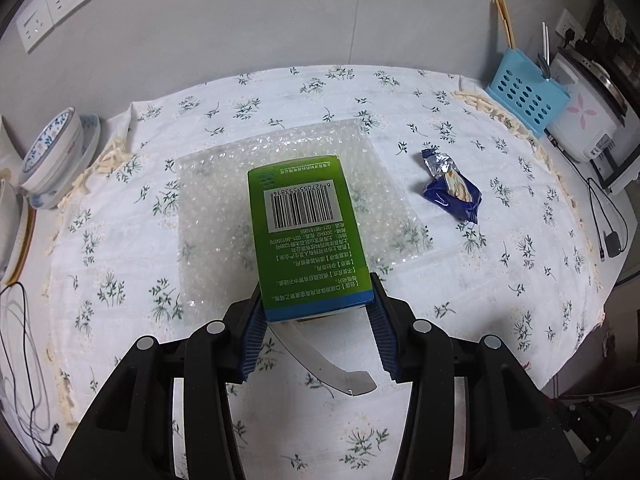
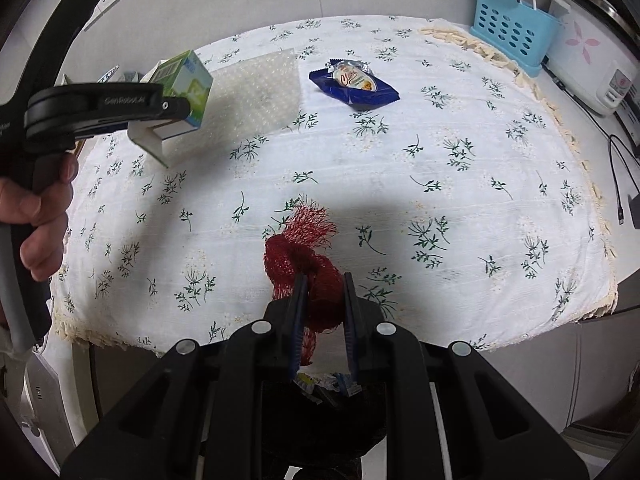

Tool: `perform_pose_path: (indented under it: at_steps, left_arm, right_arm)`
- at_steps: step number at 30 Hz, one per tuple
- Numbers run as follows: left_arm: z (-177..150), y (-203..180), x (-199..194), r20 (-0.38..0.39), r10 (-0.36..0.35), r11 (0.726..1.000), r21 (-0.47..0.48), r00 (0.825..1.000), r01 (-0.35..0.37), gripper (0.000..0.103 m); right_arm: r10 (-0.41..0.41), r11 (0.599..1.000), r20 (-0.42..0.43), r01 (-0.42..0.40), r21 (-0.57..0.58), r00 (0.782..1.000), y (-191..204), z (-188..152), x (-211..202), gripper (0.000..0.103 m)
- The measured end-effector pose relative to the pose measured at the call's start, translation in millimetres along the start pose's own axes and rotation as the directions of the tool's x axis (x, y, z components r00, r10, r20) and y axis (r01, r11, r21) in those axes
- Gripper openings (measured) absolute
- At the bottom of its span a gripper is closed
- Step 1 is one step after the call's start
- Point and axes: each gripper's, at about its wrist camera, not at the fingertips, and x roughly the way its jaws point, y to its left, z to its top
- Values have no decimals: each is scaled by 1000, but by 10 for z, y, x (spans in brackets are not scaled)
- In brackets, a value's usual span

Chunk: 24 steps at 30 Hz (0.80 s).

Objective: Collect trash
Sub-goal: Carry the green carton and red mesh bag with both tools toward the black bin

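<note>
Trash items were distributed across a table covered with a white floral tablecloth (image 1: 460, 280). The left gripper (image 1: 318, 300) was partly open and clamped on a green carton (image 1: 304, 232), its blue pads pressed against the carton's two sides near the blue-banded end. The carton was held clear of the table, barcode face toward the camera, with its white flap (image 1: 332, 364) hanging open beneath the jaws. In the right wrist view the same carton (image 2: 184, 84) appeared at upper left in the left gripper (image 2: 172, 106), with a hand (image 2: 40, 220) on the grip below.

A sheet of clear bubble wrap (image 1: 224, 208) lay flat on the cloth directly beyond and beneath the carton. A blue snack wrapper (image 1: 452, 188) rested on the cloth to the right of the bubble wrap, apart from it; it was crumpled, with a silver torn end.

The right gripper (image 2: 324, 300) was nearly fully closed on a red mesh net (image 2: 304, 256). The bunched netting was pinched between the pads, with loose ends spreading forward of the fingertips and a strand trailing below.

At the far right edge stood a blue perforated utensil holder (image 1: 524, 96) with chopsticks, next to a white rice cooker (image 1: 588, 116). Stacked bowls (image 1: 52, 152) sat at the left edge. Cables ran along both sides.
</note>
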Motion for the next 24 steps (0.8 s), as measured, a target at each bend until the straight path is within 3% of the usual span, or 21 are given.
perform_pose_path:
  at_steps: [24]
  left_arm:
    - [-761,-165,-585,30,4,999,-51,1000,-2,46]
  right_arm:
    - [34,998,63,-31,-45,997,-161,-105,-336,16]
